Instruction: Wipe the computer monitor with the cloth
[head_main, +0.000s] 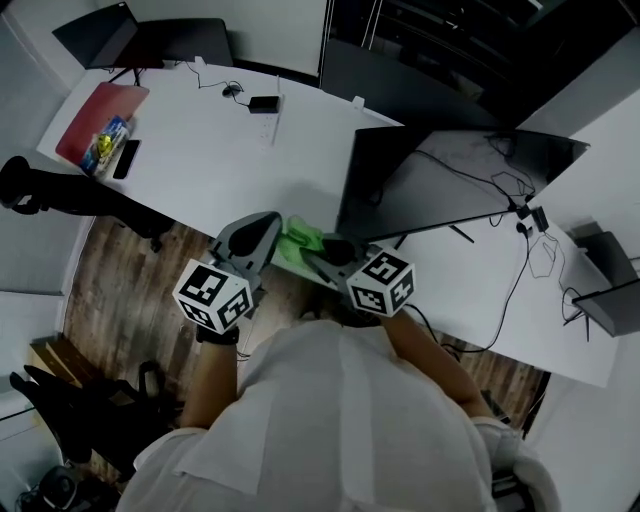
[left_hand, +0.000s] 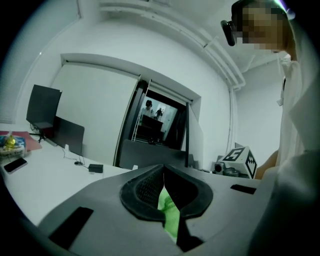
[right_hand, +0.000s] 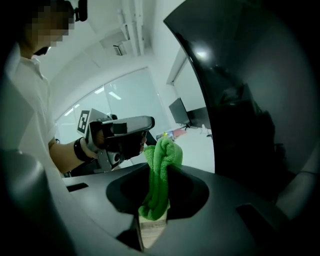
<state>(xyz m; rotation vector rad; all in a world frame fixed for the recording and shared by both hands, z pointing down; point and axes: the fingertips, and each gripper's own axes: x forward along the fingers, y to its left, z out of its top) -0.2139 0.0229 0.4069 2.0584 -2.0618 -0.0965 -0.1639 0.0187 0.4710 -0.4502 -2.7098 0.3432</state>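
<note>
The dark computer monitor leans on the white desk; its glossy screen fills the right of the right gripper view. A green cloth hangs between my two grippers in front of the monitor's left edge. My right gripper is shut on the cloth, which bunches up above the jaws. My left gripper has its tips together, and a green strip of cloth shows in the slit between its jaws. The left gripper touches the cloth's top in the right gripper view.
A red folder, a phone and a power adapter lie on the desk. A second monitor stands at the far left. Cables trail behind the monitor. A black chair stands on the wooden floor.
</note>
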